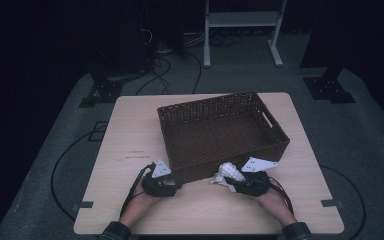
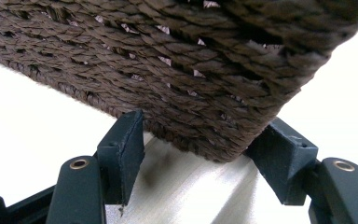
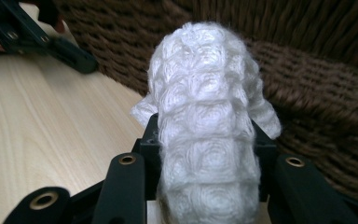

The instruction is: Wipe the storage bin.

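A dark brown woven basket (image 1: 220, 132) stands in the middle of the pale wooden table (image 1: 130, 145). My left gripper (image 1: 173, 181) is at its near left corner. In the left gripper view its two jaws clasp that rounded lower corner of the basket (image 2: 200, 93) from both sides, so the left gripper (image 2: 200, 149) is shut on it. My right gripper (image 1: 234, 183) is just in front of the basket's near wall, shut on a white knitted cloth (image 1: 229, 173). In the right gripper view the cloth (image 3: 205, 107) bulges up between the jaws of the right gripper (image 3: 209, 156), with the basket wall (image 3: 317, 88) close behind.
The left gripper (image 3: 42, 39) lies farther off, against the basket. Black cables (image 1: 60, 165) loop on the grey floor around the table. A white metal frame (image 1: 242, 30) stands behind, with black stands (image 1: 107, 82) to either side. Bare tabletop lies left of the basket.
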Available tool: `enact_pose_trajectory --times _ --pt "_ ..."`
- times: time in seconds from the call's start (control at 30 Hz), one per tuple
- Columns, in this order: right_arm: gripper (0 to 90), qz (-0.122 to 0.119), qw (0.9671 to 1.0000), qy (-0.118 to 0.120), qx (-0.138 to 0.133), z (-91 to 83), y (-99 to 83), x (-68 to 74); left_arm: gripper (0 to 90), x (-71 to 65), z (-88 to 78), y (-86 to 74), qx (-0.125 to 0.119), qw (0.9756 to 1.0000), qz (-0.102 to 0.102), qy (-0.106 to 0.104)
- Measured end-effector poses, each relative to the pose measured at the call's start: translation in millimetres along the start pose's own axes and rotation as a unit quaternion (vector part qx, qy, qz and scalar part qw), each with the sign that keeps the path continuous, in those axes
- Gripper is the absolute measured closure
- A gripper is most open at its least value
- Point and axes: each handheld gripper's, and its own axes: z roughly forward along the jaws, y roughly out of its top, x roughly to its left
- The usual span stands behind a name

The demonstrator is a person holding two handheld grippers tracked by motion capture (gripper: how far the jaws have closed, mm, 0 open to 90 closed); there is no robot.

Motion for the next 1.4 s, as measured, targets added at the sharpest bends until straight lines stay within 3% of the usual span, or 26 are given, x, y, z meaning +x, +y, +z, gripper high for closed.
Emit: enact_pose_trajectory --times 0.37,0.9,1.2,1.4 --pt "60.1 0.000 0.9994 0.000 -0.035 -19.8 13.6 1.3 35.7 0.1 0.0 0.0 0.000 1.0000 0.000 0.000" --pt "60.1 -0.009 0.9975 0.005 -0.070 -34.0 32.3 4.3 35.7 0.1 0.0 0.1 0.001 1.0000 0.001 0.000" --pt "60.1 -0.008 0.9980 0.009 -0.062 -26.9 30.0 6.5 35.7 0.1 0.0 0.1 0.000 1.0000 0.000 0.000" --pt "60.1 -0.010 0.9991 0.015 -0.038 -14.9 24.5 10.5 35.7 0.0 0.0 0.1 0.000 1.0000 0.000 0.000"
